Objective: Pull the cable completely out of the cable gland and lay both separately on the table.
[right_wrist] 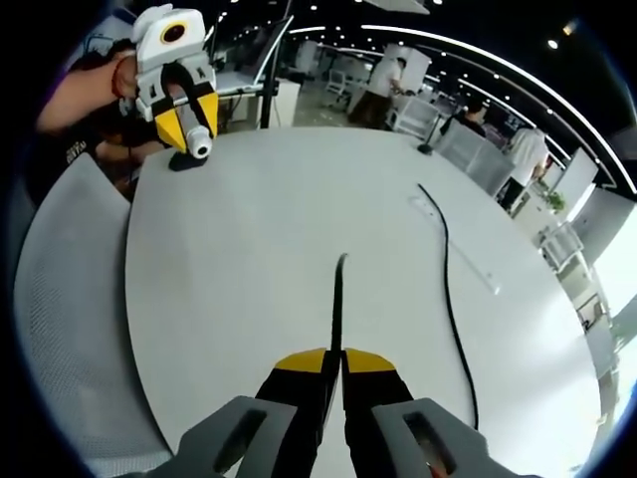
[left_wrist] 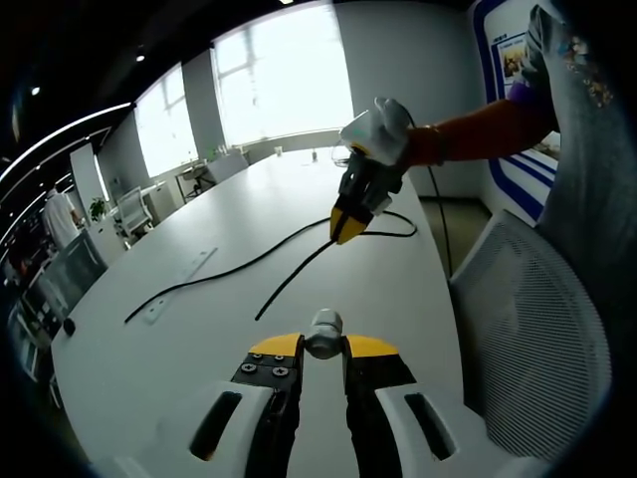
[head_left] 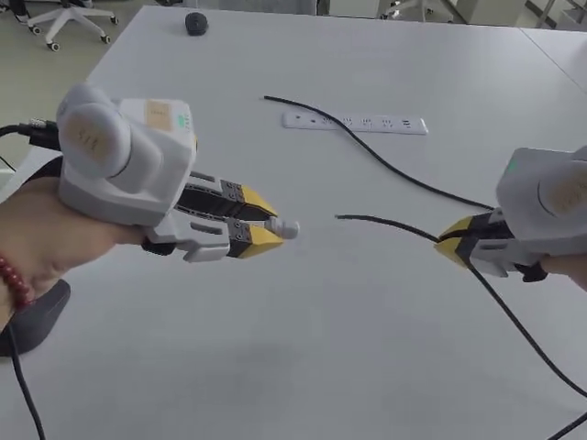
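Clearly, the cable gland [head_left: 286, 228] and the cable [head_left: 390, 222] were apart, with bare tabletop [head_left: 303, 348] showing between them in the head view. The left claw [head_left: 275, 227] was closed on the gland, a small pale, round piece pinched between the yellow tips and poking out just past them. The left gripper view showed it held up off the tabletop.

The right claw [head_left: 451, 240] was clamped on the thin black cable, back from its free end. That end reached out from the tips toward the left claw but stopped well short of the gland. From the back of the right claw the cable ran down across the tabletop toward the near right corner of the head view. In the right gripper view the cable stood straight out between the closed jaws. Its tip seemed to hang above the surface, though I could not tell for sure whether it touched.

Farther back on the tabletop lay a white power strip [head_left: 354, 122]. A second black cable [head_left: 404, 177] curved from near the strip toward the right claw. Both claws were raised, facing each other across the gap.
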